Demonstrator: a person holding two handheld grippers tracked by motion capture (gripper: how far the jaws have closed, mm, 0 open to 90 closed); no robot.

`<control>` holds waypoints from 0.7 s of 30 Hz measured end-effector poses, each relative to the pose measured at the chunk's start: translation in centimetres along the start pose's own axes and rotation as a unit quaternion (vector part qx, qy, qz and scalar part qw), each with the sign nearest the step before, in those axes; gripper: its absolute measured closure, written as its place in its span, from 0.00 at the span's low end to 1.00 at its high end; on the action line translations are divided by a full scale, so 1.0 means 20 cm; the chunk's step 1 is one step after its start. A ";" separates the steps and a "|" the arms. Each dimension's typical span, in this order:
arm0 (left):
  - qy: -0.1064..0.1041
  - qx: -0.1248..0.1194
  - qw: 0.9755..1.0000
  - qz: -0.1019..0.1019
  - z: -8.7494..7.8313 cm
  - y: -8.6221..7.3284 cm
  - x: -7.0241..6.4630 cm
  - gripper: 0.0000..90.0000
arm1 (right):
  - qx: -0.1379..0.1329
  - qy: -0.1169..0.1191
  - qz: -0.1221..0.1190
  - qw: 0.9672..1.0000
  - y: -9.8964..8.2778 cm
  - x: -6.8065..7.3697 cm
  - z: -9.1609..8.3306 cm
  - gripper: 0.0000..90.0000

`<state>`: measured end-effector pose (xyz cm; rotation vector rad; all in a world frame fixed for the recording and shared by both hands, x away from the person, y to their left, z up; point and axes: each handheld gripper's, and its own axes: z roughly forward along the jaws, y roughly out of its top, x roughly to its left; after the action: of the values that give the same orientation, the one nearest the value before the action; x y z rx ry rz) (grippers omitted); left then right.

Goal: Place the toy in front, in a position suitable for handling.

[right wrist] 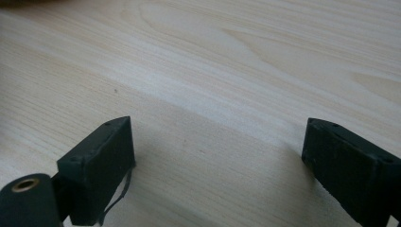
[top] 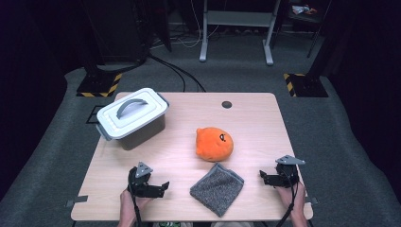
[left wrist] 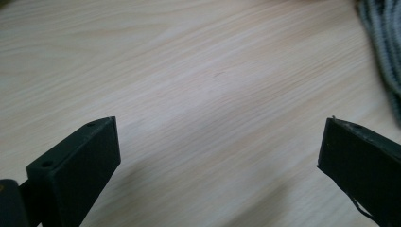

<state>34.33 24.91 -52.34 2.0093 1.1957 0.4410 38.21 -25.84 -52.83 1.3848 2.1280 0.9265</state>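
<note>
An orange plush toy (top: pixel 214 144) sits at the middle of the wooden table (top: pixel 255 113). In front of it lies a folded grey cloth (top: pixel 217 188), whose edge also appears in the left gripper view (left wrist: pixel 385 47). My left gripper (top: pixel 163 188) rests low at the front left, pointing right toward the cloth. Its jaws stand wide open with bare wood between them (left wrist: pixel 220 127). My right gripper (top: pixel 264 178) sits at the front right, pointing left, also open over bare table (right wrist: pixel 217 125). Neither gripper holds anything.
A grey box with a white lid and handle (top: pixel 133 115) stands at the table's back left. A small dark round hole (top: pixel 227 104) lies near the far edge. Dark floor, cables and a metal stand are beyond the table.
</note>
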 end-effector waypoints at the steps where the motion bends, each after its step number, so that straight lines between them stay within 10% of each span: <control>1: 0.007 0.001 1.000 0.002 0.01 -0.01 0.01 0.00 | 0.000 0.000 0.000 1.000 0.00 0.00 0.00 0.10; 13: 0.035 0.016 0.999 0.018 0.03 -0.02 0.01 0.00 | -0.001 0.017 0.006 1.000 0.02 0.03 -0.03 0.07; 21: 0.036 0.021 0.999 0.023 0.03 -0.02 0.00 0.00 | -0.027 0.069 -0.042 0.996 0.13 0.24 -0.13 0.07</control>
<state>34.46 24.81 -53.14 2.0763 1.2137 0.5192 36.12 -21.55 -49.17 1.2273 2.2263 1.0652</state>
